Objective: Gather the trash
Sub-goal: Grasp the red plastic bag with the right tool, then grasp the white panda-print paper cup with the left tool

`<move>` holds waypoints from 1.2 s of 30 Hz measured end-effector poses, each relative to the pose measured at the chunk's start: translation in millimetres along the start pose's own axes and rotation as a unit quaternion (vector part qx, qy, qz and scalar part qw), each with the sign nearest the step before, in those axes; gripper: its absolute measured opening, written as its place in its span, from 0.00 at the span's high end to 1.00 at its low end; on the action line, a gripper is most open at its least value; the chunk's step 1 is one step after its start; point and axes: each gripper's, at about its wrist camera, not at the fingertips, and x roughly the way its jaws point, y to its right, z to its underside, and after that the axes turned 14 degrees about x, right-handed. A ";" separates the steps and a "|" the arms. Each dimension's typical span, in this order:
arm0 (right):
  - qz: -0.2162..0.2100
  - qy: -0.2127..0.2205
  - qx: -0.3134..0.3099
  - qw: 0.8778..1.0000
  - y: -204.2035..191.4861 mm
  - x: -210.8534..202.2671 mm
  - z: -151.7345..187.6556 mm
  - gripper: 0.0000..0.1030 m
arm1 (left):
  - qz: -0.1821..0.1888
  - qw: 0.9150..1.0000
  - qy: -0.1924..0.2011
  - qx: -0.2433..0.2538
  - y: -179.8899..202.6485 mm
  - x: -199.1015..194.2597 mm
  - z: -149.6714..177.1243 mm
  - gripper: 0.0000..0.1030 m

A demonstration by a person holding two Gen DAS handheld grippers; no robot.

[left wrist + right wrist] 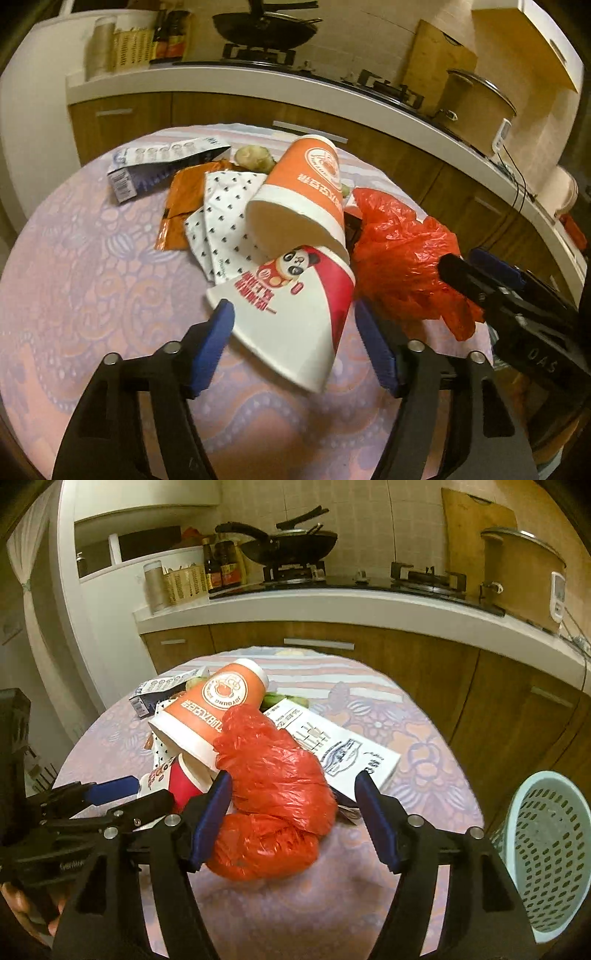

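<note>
Jaws wide over patterned tablecloth [92, 280], kitchen counter [332, 609] behind.

The left gripper [293, 325] is showing black plastic arms with flat blue pads [212, 347] and round silver screws at the joints. The right gripper [293, 794] is looking the same. At 8 o'clock in the right view, bare skin of a hand [16, 904] is showing.

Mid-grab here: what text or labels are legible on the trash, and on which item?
"JOYOUNG", upside down: logo ring on the orange cup.
Chinese characters on the orange cup's band: too blurred to read.
Red print on the panda cup: unreadable.
Black characters on the white box: unreadable.
Blue carton: too small.
</note>
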 end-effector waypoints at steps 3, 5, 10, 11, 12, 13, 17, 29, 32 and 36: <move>-0.012 -0.021 0.007 1.000 1.1 12.5 2.8 0.37 | -0.011 1.000 -0.001 0.007 -1.6 2.4 3.0 0.34; -0.015 -0.030 0.006 0.999 0.5 18.8 8.1 0.37 | -0.013 1.000 -0.002 0.003 -3.4 3.8 2.4 0.31; -0.005 -0.038 0.003 0.999 0.0 25.8 10.4 0.37 | -0.014 1.000 -0.001 -0.010 -9.3 1.2 6.3 0.31; -0.003 -0.040 0.003 0.999 0.0 27.2 10.4 0.37 | -0.014 1.000 -0.001 -0.013 -10.6 0.1 8.3 0.31; -0.002 -0.040 0.003 0.999 0.0 27.8 10.7 0.40 | -0.014 1.000 0.000 -0.016 -11.5 -1.3 10.4 0.31; 0.000 -0.044 0.002 0.999 -0.4 28.2 11.1 0.44 | -0.014 1.000 0.000 -0.019 -12.3 -2.4 11.8 0.31; 0.000 -0.039 -0.002 0.999 -1.6 26.9 12.1 0.62 | -0.020 1.000 0.004 -0.024 -15.5 -9.1 17.9 0.31; -0.001 -0.013 0.002 1.000 1.4 0.7 14.6 0.67 | 0.042 0.998 -0.022 -0.042 -16.6 -4.4 27.2 0.31; 0.006 -0.005 0.001 1.000 4.1 -6.6 13.4 0.67 | 0.057 0.997 -0.019 -0.052 -13.6 -2.1 29.1 0.36; 0.011 0.002 0.002 1.000 8.7 -13.2 12.3 0.67 | 0.067 0.996 -0.016 -0.056 -9.1 0.1 29.8 0.58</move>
